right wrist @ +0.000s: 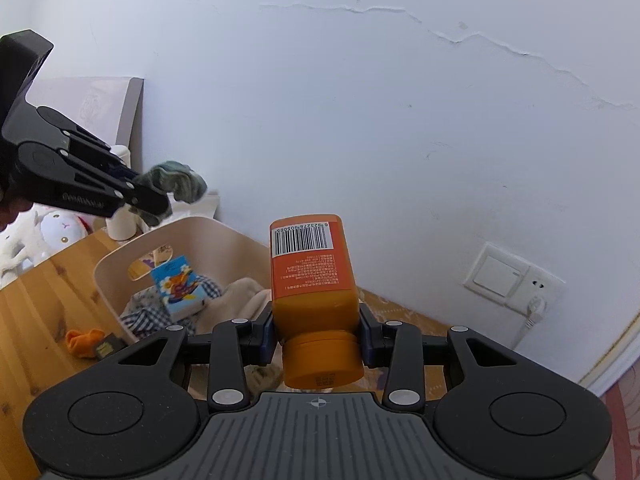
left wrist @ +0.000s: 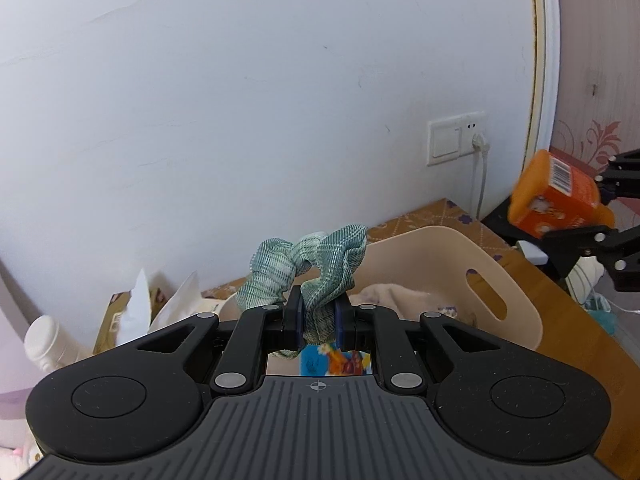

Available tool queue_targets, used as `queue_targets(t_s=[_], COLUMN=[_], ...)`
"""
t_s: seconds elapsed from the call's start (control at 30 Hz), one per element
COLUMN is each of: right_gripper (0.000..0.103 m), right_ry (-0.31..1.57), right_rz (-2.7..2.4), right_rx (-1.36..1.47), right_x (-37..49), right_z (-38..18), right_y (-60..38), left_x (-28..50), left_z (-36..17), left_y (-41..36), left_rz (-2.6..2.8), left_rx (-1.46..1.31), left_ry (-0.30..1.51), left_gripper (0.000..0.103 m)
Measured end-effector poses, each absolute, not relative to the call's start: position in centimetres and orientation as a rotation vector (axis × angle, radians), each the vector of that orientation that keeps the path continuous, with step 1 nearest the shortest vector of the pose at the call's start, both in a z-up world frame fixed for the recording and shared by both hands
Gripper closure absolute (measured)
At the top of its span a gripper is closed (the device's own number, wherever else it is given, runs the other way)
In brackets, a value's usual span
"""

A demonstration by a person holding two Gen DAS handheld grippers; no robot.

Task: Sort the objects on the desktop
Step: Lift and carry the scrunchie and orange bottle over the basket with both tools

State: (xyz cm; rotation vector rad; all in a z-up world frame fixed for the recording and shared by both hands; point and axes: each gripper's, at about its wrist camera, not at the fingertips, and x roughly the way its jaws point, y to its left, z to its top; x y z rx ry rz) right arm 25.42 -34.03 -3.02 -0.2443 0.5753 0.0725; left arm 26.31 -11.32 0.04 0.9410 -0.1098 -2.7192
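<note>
Basket [left wrist: 516, 280] contents sit half hidden behind left tool [left wrist: 318, 322] pinching scrunchie [left wrist: 308, 272], right tool [right wrist: 318, 338] clamping bottle [right wrist: 312, 276].

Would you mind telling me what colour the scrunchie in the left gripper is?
The scrunchie is pale teal-green with a fine woven check, clearest in the left wrist view.

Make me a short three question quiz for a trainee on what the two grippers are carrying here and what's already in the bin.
1. True or false: the left gripper holds an orange bottle.
2. Which end of the orange bottle points toward the right gripper's camera: cap or base?
3. Multiple choice: what lies in the beige bin? A) only a mug B) a blue cartoon box and cloths C) nothing

Key
1. False: it is shut on a green scrunchie.
2. The cap.
3. B
</note>
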Motion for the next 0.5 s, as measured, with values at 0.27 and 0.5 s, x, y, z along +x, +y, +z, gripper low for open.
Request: queue_targets(t_s=[0.27,0.5], right_gripper=[0.065,0.065], right_ry=[0.601,0.649], right_rz=[0.088,0.109], right_rx=[-0.237,-0.202], right_x=[29.7,32.8], right_z=[-4.4,-6.4], right_y=[-34.2,-34.6], left_x=[22.6,20.3], left_z=[-2.2,-4.5], left_y=[-11.7,-12.1], left_rz=[-2.665,-2.598], left_rx=[0.997,1.115], left_ry=[-0.135,-0.088], left_gripper=[0.089,0.089])
